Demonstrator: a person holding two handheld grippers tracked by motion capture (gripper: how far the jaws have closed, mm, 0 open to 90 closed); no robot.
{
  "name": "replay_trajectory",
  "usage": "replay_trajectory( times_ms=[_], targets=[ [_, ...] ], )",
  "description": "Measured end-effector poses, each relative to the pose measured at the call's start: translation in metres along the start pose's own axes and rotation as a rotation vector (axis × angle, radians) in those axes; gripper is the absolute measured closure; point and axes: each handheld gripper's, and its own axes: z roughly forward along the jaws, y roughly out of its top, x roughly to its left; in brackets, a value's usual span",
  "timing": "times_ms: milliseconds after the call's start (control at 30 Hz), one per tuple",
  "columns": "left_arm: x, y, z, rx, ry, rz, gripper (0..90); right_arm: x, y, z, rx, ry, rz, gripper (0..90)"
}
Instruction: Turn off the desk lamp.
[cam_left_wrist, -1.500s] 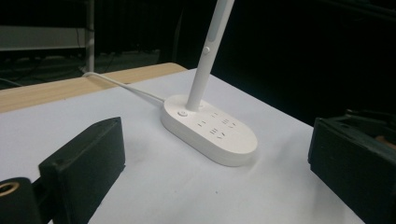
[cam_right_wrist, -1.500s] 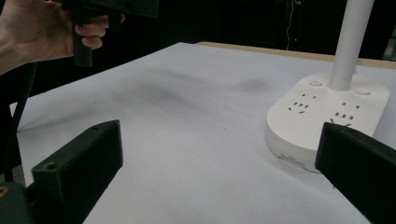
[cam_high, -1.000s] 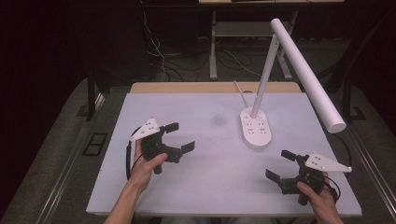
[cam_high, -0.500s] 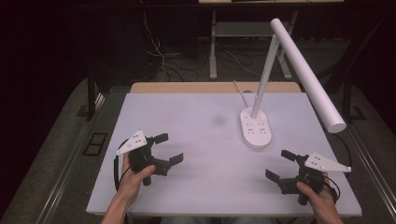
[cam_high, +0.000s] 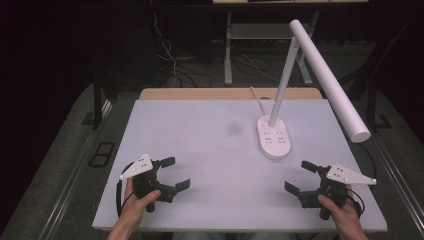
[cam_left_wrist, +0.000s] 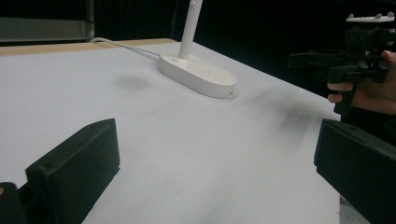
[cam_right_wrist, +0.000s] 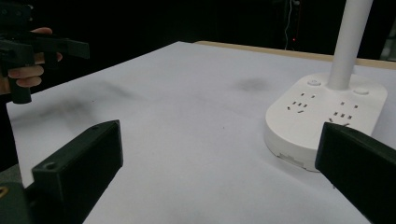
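Pulling back is what my left gripper (cam_high: 170, 172) has just done. A second ago it sat farther up the counter (cam_high: 200, 130), closer to the lamp (cam_high: 273, 137). Now it is down near my edge, close to my body. I think this means I am getting set, not grabbing yet. Nothing is held, so the work on the lamp has not begun.

My left hand (cam_high: 140, 200) wraps the handle from below. The gripper points to the right and a bit forward, across the counter. Its jaws stand wide apart with nothing between them. In the left gripper view I see bare counter between the jaws and the lamp base (cam_left_wrist: 196, 74) far ahead.

The lamp stands on the right half of the counter, toward the back. Its pole goes up and its long white bar leans out over the right side. A thin cord (cam_high: 256, 95) runs from the base to the back edge.

My right gripper (cam_high: 300, 177) has not moved. It sits low at the right front corner, and my right hand (cam_high: 340, 207) holds it from below. It points left, toward the other gripper. Its jaws are wide apart too, and hold nothing. In the right gripper view the lamp base (cam_right_wrist: 327, 116) is near, just past the right jaw, not touching it.
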Motion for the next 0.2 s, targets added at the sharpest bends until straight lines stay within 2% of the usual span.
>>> replay_trajectory(
  times_ms=[200],
  targets=[
    [0.0002,-0.0013,0.0026,0.011,-0.010,0.005,0.0,-0.0006,-0.0002,-0.0001,0.001,-0.001,-0.004,0.7]
  ],
)
